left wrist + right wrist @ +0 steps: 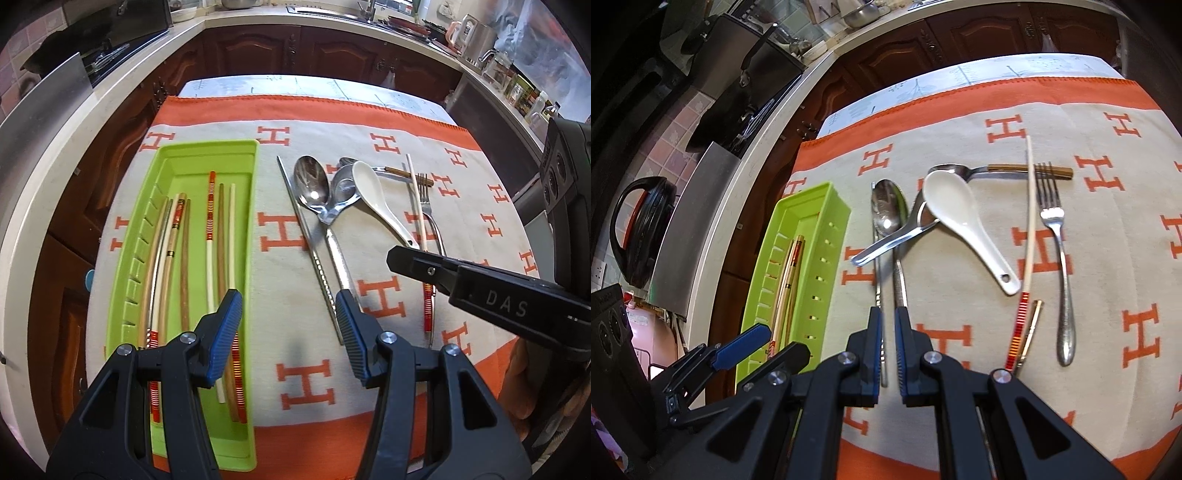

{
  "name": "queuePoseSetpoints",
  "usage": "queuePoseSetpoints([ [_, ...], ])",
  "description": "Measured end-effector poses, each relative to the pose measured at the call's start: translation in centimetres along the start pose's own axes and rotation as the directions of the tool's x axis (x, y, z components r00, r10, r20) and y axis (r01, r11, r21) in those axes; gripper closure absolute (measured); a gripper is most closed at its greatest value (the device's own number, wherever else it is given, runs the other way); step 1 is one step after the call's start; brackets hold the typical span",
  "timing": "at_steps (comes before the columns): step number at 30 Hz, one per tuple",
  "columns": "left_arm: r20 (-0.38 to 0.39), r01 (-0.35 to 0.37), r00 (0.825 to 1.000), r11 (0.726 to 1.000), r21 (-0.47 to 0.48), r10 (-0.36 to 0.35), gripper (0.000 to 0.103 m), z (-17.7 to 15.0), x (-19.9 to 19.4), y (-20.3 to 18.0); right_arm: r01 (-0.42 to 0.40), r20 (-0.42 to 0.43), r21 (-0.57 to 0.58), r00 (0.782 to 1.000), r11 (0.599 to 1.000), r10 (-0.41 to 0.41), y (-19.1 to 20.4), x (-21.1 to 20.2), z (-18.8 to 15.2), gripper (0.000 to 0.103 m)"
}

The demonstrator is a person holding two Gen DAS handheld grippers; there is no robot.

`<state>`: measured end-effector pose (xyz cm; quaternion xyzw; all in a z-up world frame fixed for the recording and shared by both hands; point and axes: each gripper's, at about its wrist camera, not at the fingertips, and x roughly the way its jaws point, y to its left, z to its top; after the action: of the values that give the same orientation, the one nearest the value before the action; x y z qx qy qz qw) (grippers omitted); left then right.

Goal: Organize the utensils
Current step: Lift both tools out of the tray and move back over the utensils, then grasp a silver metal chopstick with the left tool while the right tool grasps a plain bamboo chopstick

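A green tray (207, 146) on the left of the orange-and-cream cloth holds several chopsticks (210, 229). My left gripper (290, 336) is open, with its left finger over the tray's right rim and nothing between the pads. To the right lie a metal chopstick (314, 254), a steel spoon (312, 181), a white ceramic spoon (373, 192), a fork (432, 218) and a white-and-red chopstick (417, 206). My right gripper (888, 332) hovers above the metal chopstick (877, 266) and the spoon handle. Its pads are nearly together with only a slit between them, and it holds nothing.
A wood-handled spoon (1008, 168) lies crosswise behind the ceramic spoon (956, 206). A pale countertop (55, 147) and dark wooden cabinets wrap around the table. A black kettle (642, 229) stands to the left, jars (517, 85) on the right counter. A hand (535, 387) shows at lower right.
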<state>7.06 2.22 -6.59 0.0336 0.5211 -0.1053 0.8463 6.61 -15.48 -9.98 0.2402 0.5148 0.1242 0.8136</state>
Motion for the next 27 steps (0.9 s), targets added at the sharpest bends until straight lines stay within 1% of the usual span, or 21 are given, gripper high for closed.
queuePoseSetpoints([
  [7,-0.020,0.047,0.999,0.999,-0.016,-0.048,0.054,0.3,0.8,-0.5,0.009,0.015,0.043,1.000,0.999,-0.009,-2.5,-0.8,0.2,0.096],
  [11,-0.040,0.093,0.995,0.995,-0.043,-0.094,0.054,0.7,1.8,-0.7,0.015,0.020,0.065,1.000,0.998,-0.016,-3.9,-1.1,0.4,0.096],
  [15,-0.055,0.121,0.991,0.990,-0.077,-0.126,0.054,1.2,3.0,-0.5,0.021,0.021,0.083,1.000,0.996,-0.022,-5.2,-1.1,0.5,0.096],
  [21,-0.078,0.114,0.989,0.988,-0.106,-0.122,0.054,2.3,5.4,-0.4,0.024,0.030,0.107,0.999,0.994,-0.027,-6.9,-1.1,0.8,0.096],
  [24,-0.098,0.106,0.988,0.989,-0.106,-0.117,0.060,2.9,6.7,-0.8,0.026,0.034,0.122,0.999,0.992,-0.031,-7.8,-1.2,1.2,0.096],
  [26,-0.117,0.102,0.986,0.988,-0.113,-0.115,0.066,3.1,7.7,-1.0,0.028,0.037,0.133,0.999,0.991,-0.034,-8.4,-1.2,1.4,0.096],
  [27,-0.125,0.098,0.986,0.988,-0.117,-0.113,0.066,3.2,8.0,-1.1,0.029,0.039,0.138,0.999,0.990,-0.035,-8.7,-1.3,1.5,0.096],
])
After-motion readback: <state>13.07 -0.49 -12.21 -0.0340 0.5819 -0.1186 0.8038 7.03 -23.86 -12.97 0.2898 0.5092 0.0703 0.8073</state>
